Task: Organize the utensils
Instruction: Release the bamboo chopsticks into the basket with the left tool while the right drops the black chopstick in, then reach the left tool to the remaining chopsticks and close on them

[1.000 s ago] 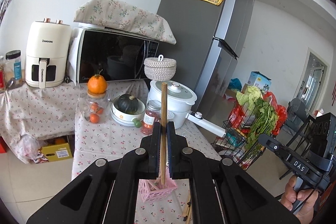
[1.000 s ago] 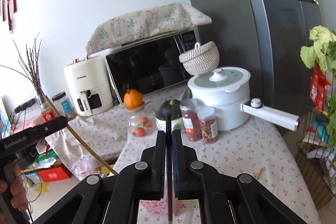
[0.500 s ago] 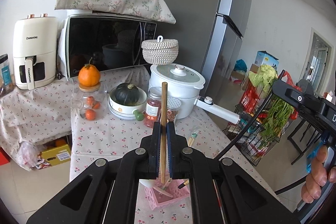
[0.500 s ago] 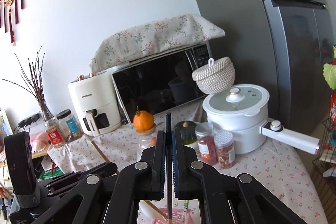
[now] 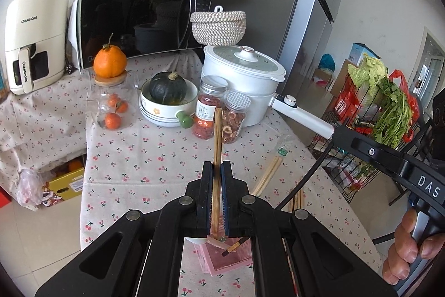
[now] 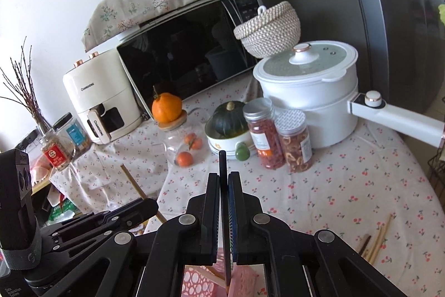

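Both my claws carry a chopstick above the pink holder.

My left gripper (image 5: 217, 171) is clamped on a wooden chopstick (image 5: 217, 146); my right gripper (image 6: 224, 183) has a dark chopstick (image 6: 222, 166) between jaws that are easing apart. The pink holder (image 5: 222, 258) sits below on the cherry-print tablecloth (image 5: 139, 157), loose chopsticks (image 5: 268, 174) nearby.

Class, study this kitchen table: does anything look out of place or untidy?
Yes. Loose chopsticks lie scattered on the tablecloth beside the pink holder, not inside it. A woven basket also perches oddly on the white pot.
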`<state>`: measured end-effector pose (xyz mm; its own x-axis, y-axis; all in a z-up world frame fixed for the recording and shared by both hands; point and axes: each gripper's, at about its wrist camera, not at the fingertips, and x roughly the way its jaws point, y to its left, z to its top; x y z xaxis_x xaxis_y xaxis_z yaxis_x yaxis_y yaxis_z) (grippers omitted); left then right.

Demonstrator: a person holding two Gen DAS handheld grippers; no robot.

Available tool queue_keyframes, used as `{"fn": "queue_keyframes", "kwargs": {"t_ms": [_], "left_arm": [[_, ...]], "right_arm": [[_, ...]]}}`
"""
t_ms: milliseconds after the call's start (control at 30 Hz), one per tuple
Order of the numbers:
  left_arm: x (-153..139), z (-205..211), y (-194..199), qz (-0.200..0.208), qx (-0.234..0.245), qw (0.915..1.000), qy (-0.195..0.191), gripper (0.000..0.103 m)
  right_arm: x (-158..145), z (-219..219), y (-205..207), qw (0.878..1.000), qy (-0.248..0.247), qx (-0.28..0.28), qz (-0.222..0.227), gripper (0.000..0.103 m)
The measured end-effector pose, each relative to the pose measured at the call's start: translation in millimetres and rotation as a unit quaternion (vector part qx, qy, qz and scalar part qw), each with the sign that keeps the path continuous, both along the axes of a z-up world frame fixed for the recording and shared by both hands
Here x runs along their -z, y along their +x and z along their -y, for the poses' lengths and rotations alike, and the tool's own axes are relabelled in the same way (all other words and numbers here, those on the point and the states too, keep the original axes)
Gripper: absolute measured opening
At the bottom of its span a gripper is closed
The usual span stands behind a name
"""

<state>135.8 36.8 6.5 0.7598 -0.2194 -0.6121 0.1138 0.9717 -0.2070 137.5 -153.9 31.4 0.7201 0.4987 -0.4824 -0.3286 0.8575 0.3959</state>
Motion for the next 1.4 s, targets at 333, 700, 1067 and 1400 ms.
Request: {"fn": "queue_keyframes", "kwargs": {"t_ms": [333,700,1067,1400], "left_arm": [[-18,-6,-19,0.006,-0.013,0.9998,-0.017,0.056],[-12,12,-51,-0.052,-0.005,0.9984,0.021,0.086],[18,71,-74,-0.102,0.043,0.9913,0.071,0.089],[37,136,-69,-0.149,0.111,0.9782,0.094,0.089]], "right_arm": [[-12,22,-12,0.999,0.032,0.007,0.011,0.047],[10,59,-25,0.996,-0.027,0.064,-0.056,0.086],[58,110,-39,0.975,-0.093,0.097,-0.18,0.089],[77,145,-50,0.958,-0.127,0.127,-0.224,0.091]]}}
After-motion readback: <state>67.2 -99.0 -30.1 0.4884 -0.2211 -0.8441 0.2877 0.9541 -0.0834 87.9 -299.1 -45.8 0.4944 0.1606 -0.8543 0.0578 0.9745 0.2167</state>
